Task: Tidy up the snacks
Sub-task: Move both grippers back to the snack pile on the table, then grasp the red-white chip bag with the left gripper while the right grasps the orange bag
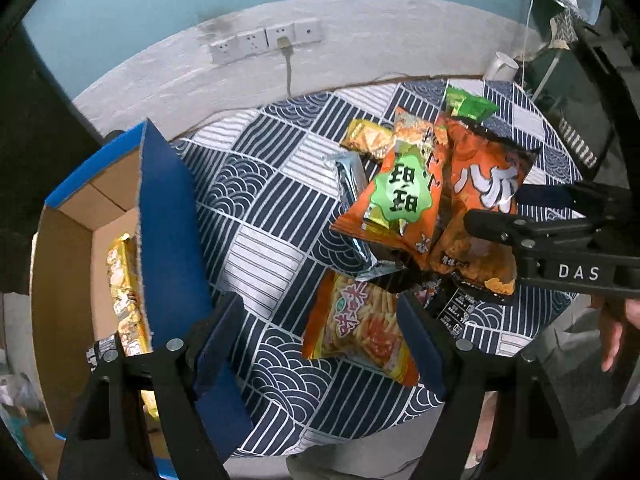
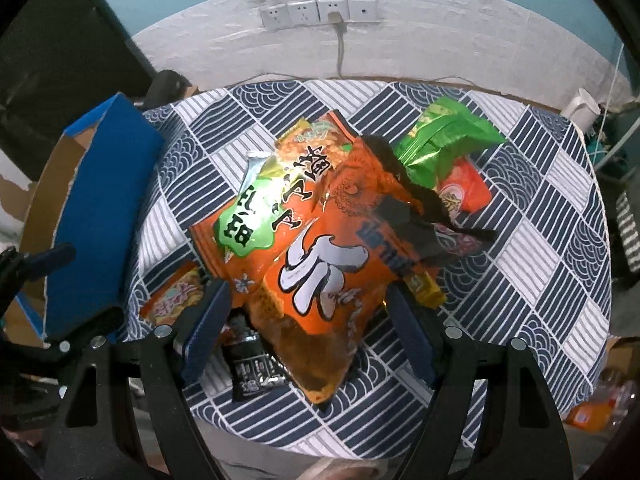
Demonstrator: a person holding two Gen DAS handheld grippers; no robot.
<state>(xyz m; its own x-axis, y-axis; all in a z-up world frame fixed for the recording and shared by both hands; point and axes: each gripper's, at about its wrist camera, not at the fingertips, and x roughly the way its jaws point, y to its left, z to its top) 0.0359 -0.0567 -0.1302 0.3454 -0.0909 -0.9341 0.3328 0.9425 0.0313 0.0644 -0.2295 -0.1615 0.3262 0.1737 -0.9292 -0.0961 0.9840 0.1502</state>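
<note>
A heap of snack bags lies on the patterned tablecloth (image 1: 260,256). My left gripper (image 1: 320,344) hangs open above a yellow-orange fries bag (image 1: 360,332), whose left part shows between its fingers with neither pad on it. My right gripper (image 2: 308,332) is open around the lower end of a large orange bag (image 2: 320,272), and no pad visibly presses it. An orange bag with a green label (image 2: 260,208) leans against that one. A green bag (image 2: 448,136) lies behind. At the left stands an open blue cardboard box (image 1: 168,208) with a yellow snack pack (image 1: 124,280) inside.
A silver pack (image 1: 352,184), a small yellow bag (image 1: 368,138), a black pack (image 2: 252,368) and a red-orange pack (image 2: 464,192) lie around the heap. Wall sockets (image 2: 320,12) with a cable are behind. A white jug (image 2: 580,108) stands at the far right corner.
</note>
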